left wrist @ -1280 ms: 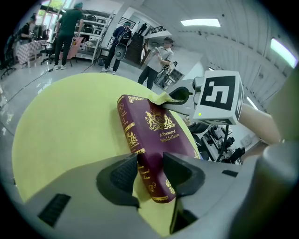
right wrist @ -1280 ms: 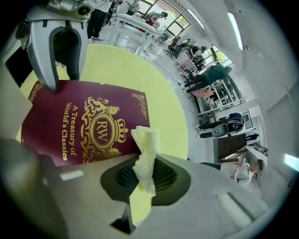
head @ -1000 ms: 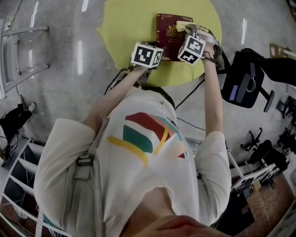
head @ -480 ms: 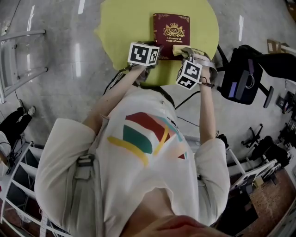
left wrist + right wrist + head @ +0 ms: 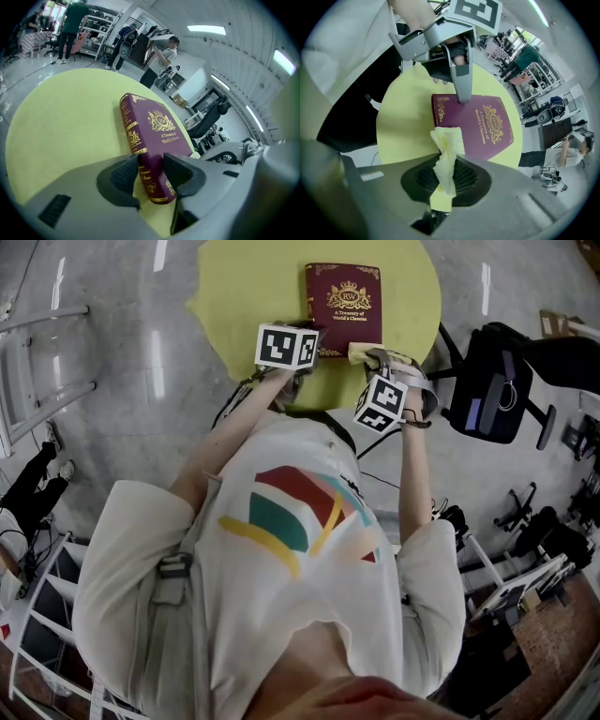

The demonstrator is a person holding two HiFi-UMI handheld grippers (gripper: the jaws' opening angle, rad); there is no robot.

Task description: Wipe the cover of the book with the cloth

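The maroon hardcover book lies flat on the far part of the round yellow table. The left gripper has its jaws set wide but clamped on the book's near spine corner, steadying it. The right gripper is pinched tight on a crumpled pale-yellow cloth at the book's near right edge. For a good wipe, keep the left clamp firm, press the cloth's loose end flat on the cover, and stroke near to far in overlapping passes, staying clear of the left jaw.

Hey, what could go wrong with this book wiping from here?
The left gripper clamps only a near corner of the book, so a wiping push could pivot or slide it on the table. The right gripper pinches the cloth by a narrow bunch; it might slip out mid-stroke.
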